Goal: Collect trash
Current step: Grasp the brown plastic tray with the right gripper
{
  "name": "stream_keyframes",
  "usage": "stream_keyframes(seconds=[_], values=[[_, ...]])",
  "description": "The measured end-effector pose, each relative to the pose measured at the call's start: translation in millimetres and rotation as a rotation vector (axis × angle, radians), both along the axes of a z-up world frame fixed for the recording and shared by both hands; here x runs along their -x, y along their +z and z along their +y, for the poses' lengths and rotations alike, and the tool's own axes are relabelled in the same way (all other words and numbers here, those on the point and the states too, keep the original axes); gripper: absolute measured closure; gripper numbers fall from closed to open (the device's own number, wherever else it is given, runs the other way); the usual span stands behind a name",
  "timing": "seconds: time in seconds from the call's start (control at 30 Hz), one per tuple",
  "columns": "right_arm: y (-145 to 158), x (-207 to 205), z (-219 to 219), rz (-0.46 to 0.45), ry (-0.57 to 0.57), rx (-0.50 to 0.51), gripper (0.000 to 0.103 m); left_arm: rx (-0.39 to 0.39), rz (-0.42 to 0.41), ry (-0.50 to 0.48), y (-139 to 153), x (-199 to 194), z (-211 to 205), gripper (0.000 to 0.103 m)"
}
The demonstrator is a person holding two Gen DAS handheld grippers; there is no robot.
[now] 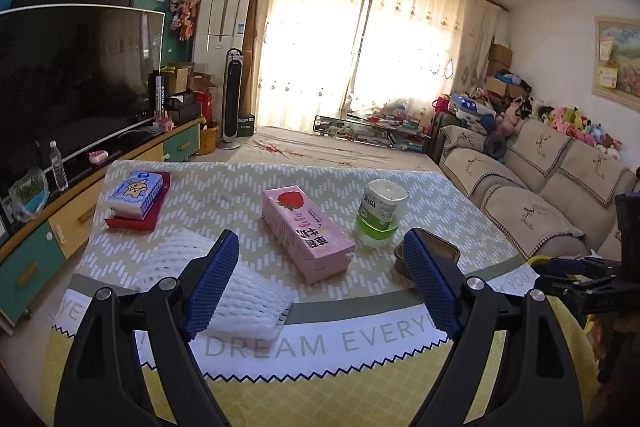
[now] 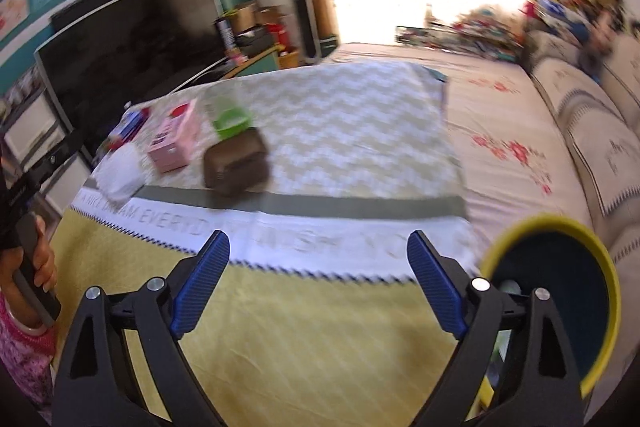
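both the left gripper [image 1: 320,279] and the right gripper [image 2: 318,281] stand wide apart with nothing between the blue pads. the trash waits mid-frame on the zigzag-patterned tablecloth [image 1: 224,195]: white foam net sleeve [image 1: 240,291], pink strawberry milk carton [image 1: 306,231], green-labelled plastic cup [image 1: 380,215] and brown tray [image 2: 236,163]. the yellow-rimmed bin [image 2: 560,291] sits lower right, so the light cup could tip or the limp sleeve slip out on the carry across.

On a cloth-covered table [image 1: 248,195]: a tissue pack [image 1: 135,195] near the far left corner, a foam net [image 1: 224,287] by the near left edge, a carton [image 1: 306,235] at centre, a cup [image 1: 380,213] to its right, a tin [image 1: 440,255] nearer. A bin [image 2: 560,291] stands off the near right corner.
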State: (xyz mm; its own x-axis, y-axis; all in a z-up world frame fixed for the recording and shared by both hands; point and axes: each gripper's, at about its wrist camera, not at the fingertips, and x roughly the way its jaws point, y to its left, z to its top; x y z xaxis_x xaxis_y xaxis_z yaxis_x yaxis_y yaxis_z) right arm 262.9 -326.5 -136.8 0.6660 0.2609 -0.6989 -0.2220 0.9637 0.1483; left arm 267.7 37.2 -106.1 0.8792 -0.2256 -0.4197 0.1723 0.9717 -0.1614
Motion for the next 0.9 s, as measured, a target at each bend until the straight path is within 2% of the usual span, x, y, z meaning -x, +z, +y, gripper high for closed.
stream_keyframes(seconds=[0.17, 0.27, 0.53, 0.77, 0.83, 0.9], values=[[-3, -30, 57, -0.029, 0.165, 0.097, 0.01, 0.004, 0.011, -0.004, -6, 1, 0, 0.019], [-11, -52, 76, -0.015, 0.206, 0.145, 0.01, -0.01, 0.016, -0.007, -8, 2, -5, 0.019], [-32, -94, 93, 0.037, 0.215, 0.182, 0.01, -0.037, 0.029, -0.014, -14, -3, -13, 0.019], [-37, -105, 93, 0.054, 0.216, 0.141, 0.01, -0.044, 0.028, -0.019, -15, -2, -15, 0.019], [-38, -105, 94, 0.051, 0.22, 0.142, 0.014, -0.043, 0.029, -0.019, -15, -2, -15, 0.019], [-40, -106, 95, 0.062, 0.221, 0.144, 0.022, -0.043, 0.029, -0.022, -15, -2, -15, 0.019]])
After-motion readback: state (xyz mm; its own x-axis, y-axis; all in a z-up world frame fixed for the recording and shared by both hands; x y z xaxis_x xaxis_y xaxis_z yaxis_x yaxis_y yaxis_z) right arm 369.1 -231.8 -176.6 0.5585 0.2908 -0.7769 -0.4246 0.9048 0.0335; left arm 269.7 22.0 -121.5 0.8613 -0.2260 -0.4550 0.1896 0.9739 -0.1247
